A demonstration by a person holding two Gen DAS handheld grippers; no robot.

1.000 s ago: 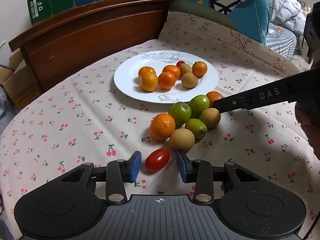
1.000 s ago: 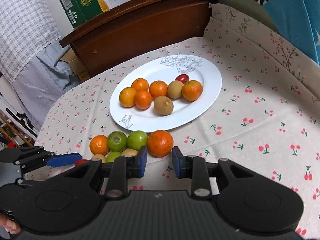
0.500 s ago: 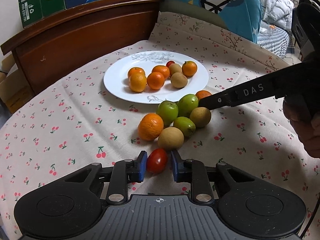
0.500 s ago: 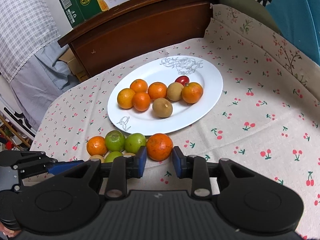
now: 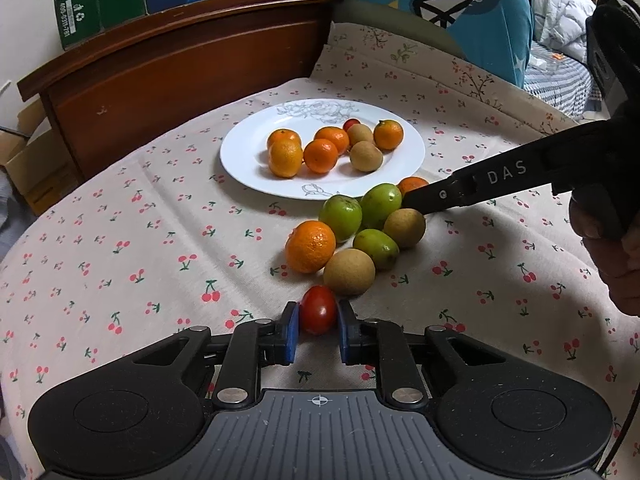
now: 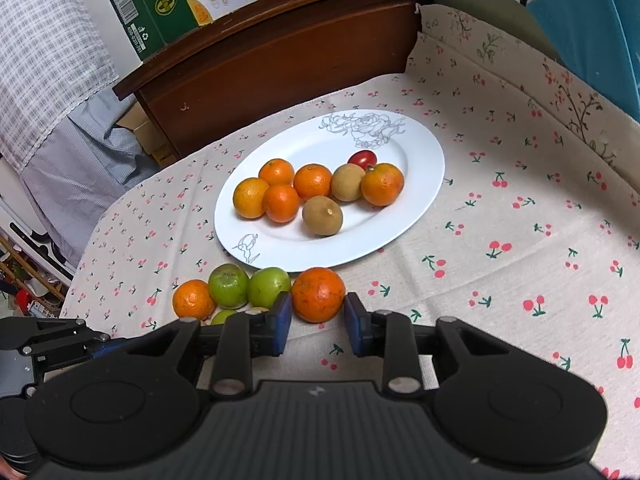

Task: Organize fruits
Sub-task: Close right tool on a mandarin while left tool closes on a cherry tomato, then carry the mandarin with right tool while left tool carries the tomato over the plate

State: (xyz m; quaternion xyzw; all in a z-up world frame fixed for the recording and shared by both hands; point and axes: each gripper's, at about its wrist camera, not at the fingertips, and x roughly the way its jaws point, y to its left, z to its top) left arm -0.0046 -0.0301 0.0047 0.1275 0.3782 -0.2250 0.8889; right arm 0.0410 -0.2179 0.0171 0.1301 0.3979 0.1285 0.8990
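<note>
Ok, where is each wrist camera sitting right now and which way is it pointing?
Left wrist: on the left gripper, low over the tablecloth, facing the plate; its fingers flank a cherry tomato; the right gripper's arm and the right hand show.
Right wrist: on the right gripper, looking down at the plate; its fingers flank an orange; the left gripper shows at lower left.
Shared: plate, loose fruit pile, wooden headboard.

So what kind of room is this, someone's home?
Most likely a home bedroom or living space. A table under a cherry-print cloth stands by a wooden headboard, with a plate of fruit, stacked cardboard boxes and bedding behind.
</note>
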